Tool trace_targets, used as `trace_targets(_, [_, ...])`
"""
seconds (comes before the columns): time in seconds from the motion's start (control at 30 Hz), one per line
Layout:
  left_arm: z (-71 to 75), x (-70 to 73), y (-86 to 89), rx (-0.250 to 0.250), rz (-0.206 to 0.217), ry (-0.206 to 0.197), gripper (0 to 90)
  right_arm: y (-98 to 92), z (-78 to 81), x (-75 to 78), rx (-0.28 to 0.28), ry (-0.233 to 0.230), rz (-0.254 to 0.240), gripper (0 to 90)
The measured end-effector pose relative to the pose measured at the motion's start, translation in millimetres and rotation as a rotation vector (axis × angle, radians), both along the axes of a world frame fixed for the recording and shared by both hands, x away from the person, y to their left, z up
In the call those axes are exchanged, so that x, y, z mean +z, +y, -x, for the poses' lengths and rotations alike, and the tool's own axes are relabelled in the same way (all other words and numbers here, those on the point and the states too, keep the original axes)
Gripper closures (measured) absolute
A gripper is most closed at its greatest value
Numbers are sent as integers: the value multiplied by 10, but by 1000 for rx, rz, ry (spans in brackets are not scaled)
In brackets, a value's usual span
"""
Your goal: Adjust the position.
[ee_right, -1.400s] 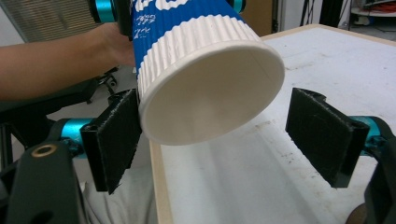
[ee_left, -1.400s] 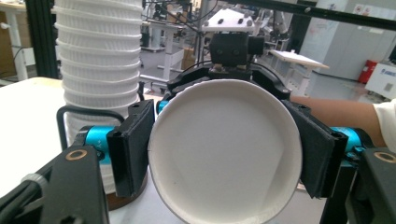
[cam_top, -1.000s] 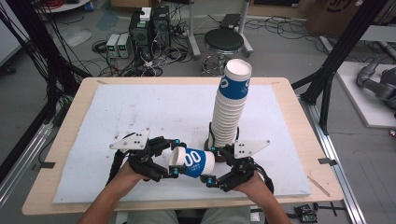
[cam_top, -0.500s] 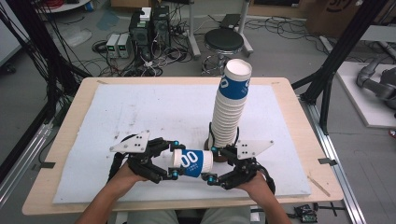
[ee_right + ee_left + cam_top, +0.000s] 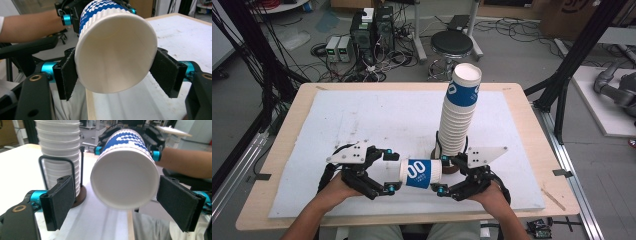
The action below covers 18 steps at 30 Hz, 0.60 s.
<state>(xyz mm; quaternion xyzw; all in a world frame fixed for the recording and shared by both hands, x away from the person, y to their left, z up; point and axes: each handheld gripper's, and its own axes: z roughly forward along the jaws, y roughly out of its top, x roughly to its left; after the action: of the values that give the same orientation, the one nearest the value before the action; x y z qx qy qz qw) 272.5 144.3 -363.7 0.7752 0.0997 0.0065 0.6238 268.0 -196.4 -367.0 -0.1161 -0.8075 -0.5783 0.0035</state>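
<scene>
The right gripper view shows the right gripper (image 5: 115, 72) pinching a paper cup (image 5: 115, 52) that the left gripper's (image 5: 125, 202) just-opened jaws flank without touching. The high view adds a cup stack (image 5: 459, 115) on the white-matted bench (image 5: 362, 115), with a stool (image 5: 452, 44) beyond.

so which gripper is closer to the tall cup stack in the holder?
Right. The right gripper sits at the foot of the cup stack, shut on the lying cup; the left gripper, jaws just opened, is farther left, beyond that cup.
</scene>
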Motion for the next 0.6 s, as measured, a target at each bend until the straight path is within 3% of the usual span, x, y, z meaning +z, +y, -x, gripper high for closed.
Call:
trace_targets(0.07, [4, 51, 41, 8, -11, -7, 151, 3, -3, 73, -6, -20, 64, 271])
trace_targets(0.1, [6, 79, 53, 9, -18, -12, 151, 3, -3, 73, -6, -20, 64, 271])
trace_targets(0.3, [23, 211, 10, -10, -76, -28, 151, 91, -43, 179, 4, -58, 200, 271])
trace_targets(0.6, [-39, 247, -167, -39, -227, -6, 153, 280, -75, 304, 45, -99, 371, 271])
